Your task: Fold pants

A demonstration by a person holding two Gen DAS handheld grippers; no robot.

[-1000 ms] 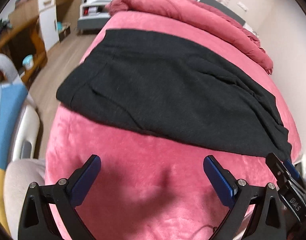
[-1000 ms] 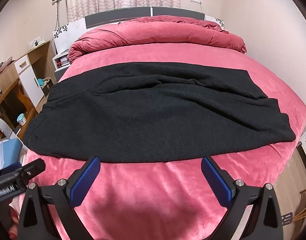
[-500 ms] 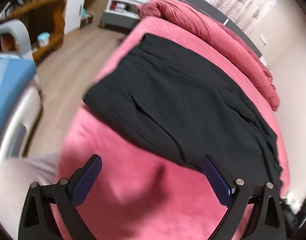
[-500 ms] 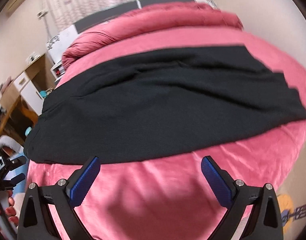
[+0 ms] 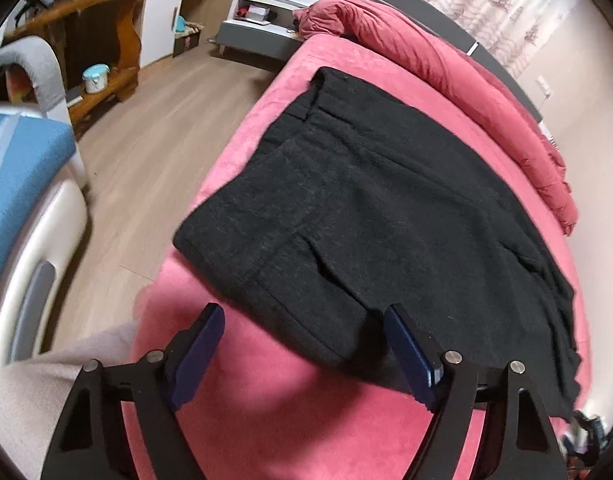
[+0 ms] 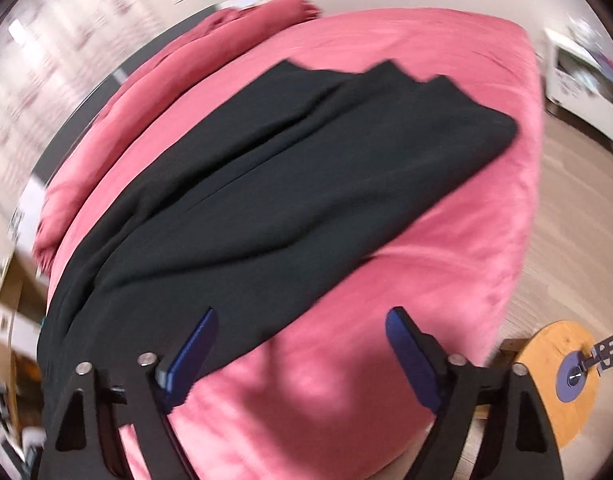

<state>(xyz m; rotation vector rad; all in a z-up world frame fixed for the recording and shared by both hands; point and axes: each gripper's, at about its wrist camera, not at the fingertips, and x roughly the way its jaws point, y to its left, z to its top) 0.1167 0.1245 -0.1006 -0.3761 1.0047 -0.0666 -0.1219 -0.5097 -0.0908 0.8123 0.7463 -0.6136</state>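
Black pants point(image 5: 386, 208) lie spread across the pink bed point(image 5: 306, 420). My left gripper point(image 5: 302, 348) now straddles their near waist corner, my right gripper point(image 6: 300, 354) has swung toward the leg end; both jaws have just been narrowing (nothing pinched yet), so the fold hasn't started.

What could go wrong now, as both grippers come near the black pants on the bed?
The left hand-held gripper is at a layered waist corner of the black pants; its closing jaws may pinch only the top layer. The right hand-held gripper has mostly pink bedcover between its closing jaws and may grab that.
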